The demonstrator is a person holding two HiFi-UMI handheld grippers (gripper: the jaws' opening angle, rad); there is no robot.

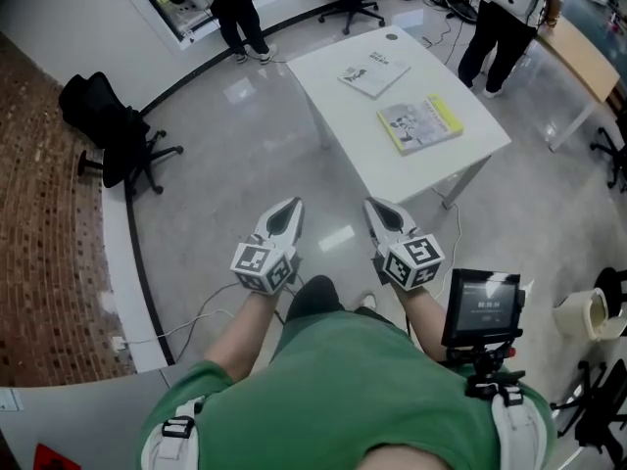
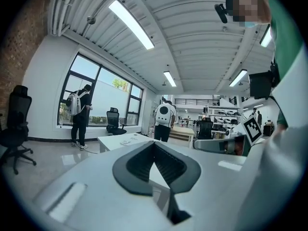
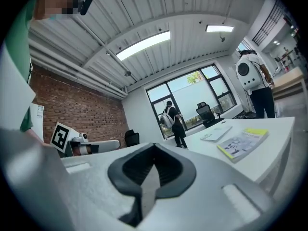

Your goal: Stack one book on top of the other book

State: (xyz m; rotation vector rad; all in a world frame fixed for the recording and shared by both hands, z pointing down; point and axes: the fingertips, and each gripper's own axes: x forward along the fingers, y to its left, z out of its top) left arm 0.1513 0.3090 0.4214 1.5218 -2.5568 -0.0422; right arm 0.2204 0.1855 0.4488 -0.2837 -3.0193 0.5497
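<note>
A white table (image 1: 392, 155) stands ahead of me with two books lying apart on it. A white-covered book (image 1: 373, 73) lies toward the far side. A book with a yellow edge (image 1: 420, 123) lies nearer. My left gripper (image 1: 287, 210) and right gripper (image 1: 377, 207) hang side by side over the floor, short of the table's near corner, both shut with nothing in them. In the right gripper view the shut right gripper (image 3: 154, 146) points past the yellow-edged book (image 3: 242, 144) and the white book (image 3: 216, 133). The left gripper view shows the shut left gripper (image 2: 154, 145) and the table (image 2: 113, 141) far off.
A black office chair (image 1: 113, 130) stands at the left by the brick-patterned floor. One person (image 1: 240, 13) stands by the window and another (image 1: 505, 18) beyond the table. A wooden desk (image 1: 588, 57) is at the right. A small screen (image 1: 482, 306) sits on my chest rig.
</note>
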